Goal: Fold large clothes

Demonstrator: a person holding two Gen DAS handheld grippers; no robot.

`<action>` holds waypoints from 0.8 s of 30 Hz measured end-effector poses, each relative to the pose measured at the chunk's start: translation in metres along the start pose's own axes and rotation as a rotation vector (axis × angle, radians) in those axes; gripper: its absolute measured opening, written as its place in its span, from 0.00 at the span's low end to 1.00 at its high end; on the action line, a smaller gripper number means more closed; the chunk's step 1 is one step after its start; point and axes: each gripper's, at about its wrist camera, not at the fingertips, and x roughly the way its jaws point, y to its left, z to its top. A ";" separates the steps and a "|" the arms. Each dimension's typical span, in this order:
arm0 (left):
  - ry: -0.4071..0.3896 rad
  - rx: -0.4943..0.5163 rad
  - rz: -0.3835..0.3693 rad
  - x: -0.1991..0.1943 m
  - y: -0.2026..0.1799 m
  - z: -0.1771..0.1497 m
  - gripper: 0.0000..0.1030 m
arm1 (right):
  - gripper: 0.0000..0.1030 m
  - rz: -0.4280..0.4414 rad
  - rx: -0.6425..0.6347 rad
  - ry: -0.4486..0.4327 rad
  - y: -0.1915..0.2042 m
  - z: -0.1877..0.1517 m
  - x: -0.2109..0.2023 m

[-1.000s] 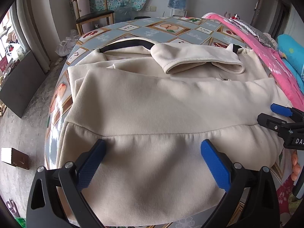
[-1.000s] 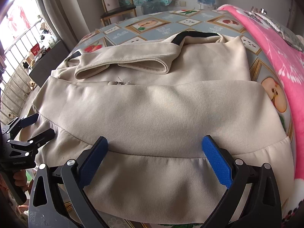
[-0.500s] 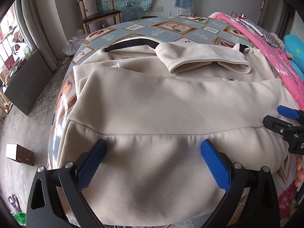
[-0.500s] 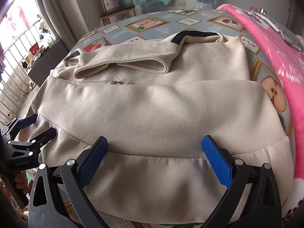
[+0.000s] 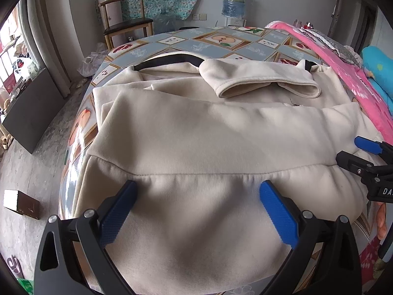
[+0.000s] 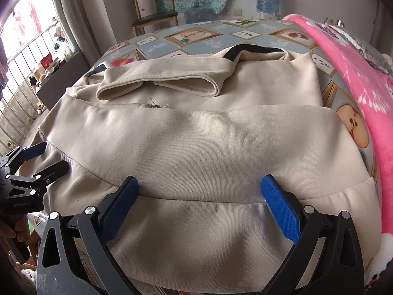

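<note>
A cream sweatshirt (image 5: pixel 208 137) with black collar trim lies partly folded on the table, its hem band hanging over the near edge and a sleeve cuff (image 5: pixel 265 83) laid across the top. My left gripper (image 5: pixel 196 204) hovers open over the hem band on the left part. The right gripper (image 6: pixel 199 201) is open over the hem on the right part of the sweatshirt (image 6: pixel 196 147). Each gripper shows in the other's view: the right gripper (image 5: pixel 356 152) at the right edge, the left gripper (image 6: pixel 46 157) at the left edge. Neither holds cloth.
The table (image 5: pixel 221 41) wears a fruit-print cloth. A pink blanket (image 6: pixel 356 73) runs along its right side. A wooden chair (image 5: pixel 125 24) and a water bottle (image 5: pixel 234 2) stand behind. A small box (image 5: pixel 21 202) lies on the floor at left.
Both grippers have drawn back and risen slightly from the sweatshirt, so more of the table shows. Jaws stay open; the garment has not moved.
</note>
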 end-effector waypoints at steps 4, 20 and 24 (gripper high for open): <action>-0.042 -0.002 -0.022 -0.009 0.002 -0.001 0.95 | 0.93 -0.003 -0.002 -0.012 0.001 -0.001 -0.001; -0.229 -0.037 0.004 -0.066 0.040 0.007 0.95 | 0.93 0.047 0.035 -0.148 -0.033 -0.002 -0.060; -0.240 -0.031 0.018 -0.067 0.054 0.008 0.95 | 0.87 0.047 0.116 -0.149 -0.074 0.007 -0.071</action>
